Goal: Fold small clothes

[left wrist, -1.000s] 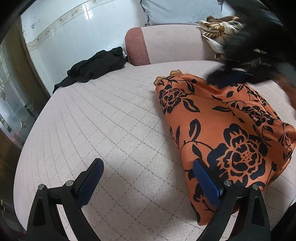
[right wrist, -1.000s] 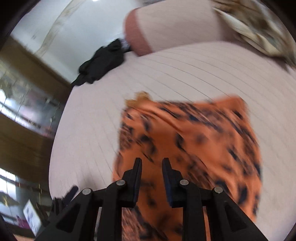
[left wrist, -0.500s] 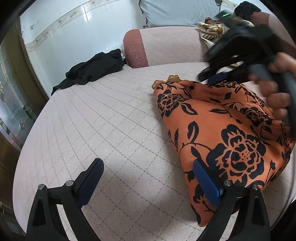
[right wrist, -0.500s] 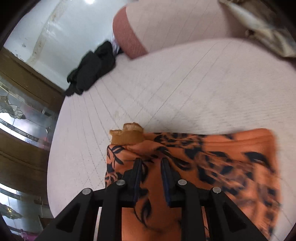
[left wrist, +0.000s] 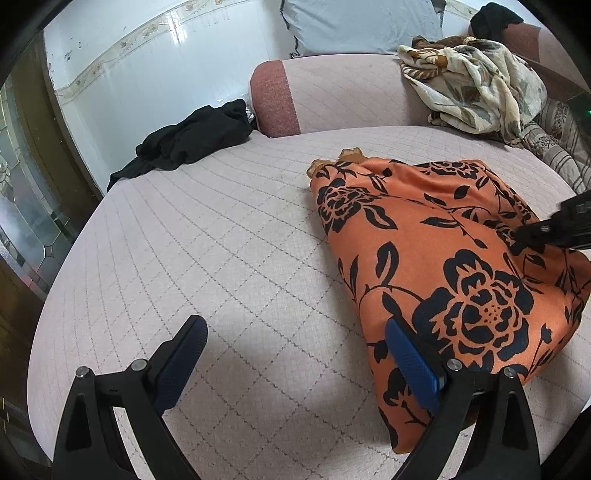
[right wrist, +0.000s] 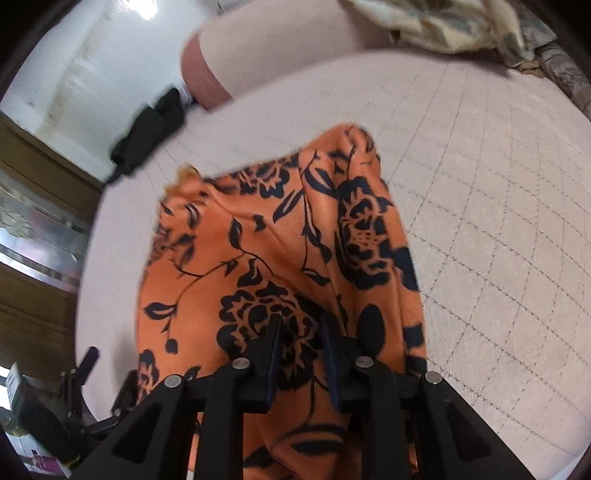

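An orange garment with black flowers [left wrist: 424, 236] lies folded on the pink quilted cushion [left wrist: 221, 236]. My left gripper [left wrist: 295, 326] stands wide open low over the cushion. Its right finger [left wrist: 410, 362] reaches over the garment's near left edge and its left finger sits over bare cushion. My right gripper [right wrist: 301, 321] points down onto the middle of the garment [right wrist: 258, 229], jaws only a narrow gap apart with nothing pinched between them. The tip of the right gripper [left wrist: 524, 232] also shows at the right edge of the left wrist view, against the cloth. A raised crease [right wrist: 347, 192] runs up the garment.
A black garment [left wrist: 192, 140] lies crumpled at the cushion's far left corner. A cream patterned blanket [left wrist: 476, 85] is heaped on the backrest [left wrist: 351, 92] at the far right, with a grey pillow [left wrist: 362, 26] behind. Wooden furniture and glass stand at the left.
My right gripper went out to the garment's far edge and then swept back toward its near middle, keeping the same narrow gap. The left gripper stayed put.
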{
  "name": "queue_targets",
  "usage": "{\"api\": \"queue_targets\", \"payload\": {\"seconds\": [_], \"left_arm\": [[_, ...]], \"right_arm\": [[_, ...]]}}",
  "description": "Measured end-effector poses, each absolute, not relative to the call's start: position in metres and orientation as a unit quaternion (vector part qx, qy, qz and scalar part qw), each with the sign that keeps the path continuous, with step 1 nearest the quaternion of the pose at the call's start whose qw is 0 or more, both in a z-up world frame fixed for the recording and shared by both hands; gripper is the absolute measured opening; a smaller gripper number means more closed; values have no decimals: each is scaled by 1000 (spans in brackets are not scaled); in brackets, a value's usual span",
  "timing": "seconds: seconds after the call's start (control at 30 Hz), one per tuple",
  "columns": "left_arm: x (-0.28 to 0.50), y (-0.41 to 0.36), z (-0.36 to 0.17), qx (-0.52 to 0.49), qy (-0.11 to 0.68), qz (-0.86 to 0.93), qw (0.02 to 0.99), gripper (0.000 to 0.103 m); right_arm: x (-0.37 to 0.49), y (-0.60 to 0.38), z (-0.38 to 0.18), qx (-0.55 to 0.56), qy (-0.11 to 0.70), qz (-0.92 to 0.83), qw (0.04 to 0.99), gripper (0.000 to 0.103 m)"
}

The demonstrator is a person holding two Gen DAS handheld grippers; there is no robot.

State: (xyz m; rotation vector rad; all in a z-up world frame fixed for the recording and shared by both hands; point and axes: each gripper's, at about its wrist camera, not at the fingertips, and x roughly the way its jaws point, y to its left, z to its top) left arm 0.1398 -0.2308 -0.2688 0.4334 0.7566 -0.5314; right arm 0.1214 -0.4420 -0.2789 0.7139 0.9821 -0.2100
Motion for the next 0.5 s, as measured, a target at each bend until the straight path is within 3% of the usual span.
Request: {"api": "queue_targets", "payload": {"seconds": [0.17,0.33,0.5], "left_arm": [[141,-231,-269,204,362,-250,874,97],[138,-232,-269,209,354,-246,878,97],[138,-231,-269,209,353,-246,878,97]], "right_arm": [[87,-435,-253,330,444,-81,829,24],[67,-421,-267,303,452,-71,836,25],[48,-436,-255,358,412,-46,837,25]]}}
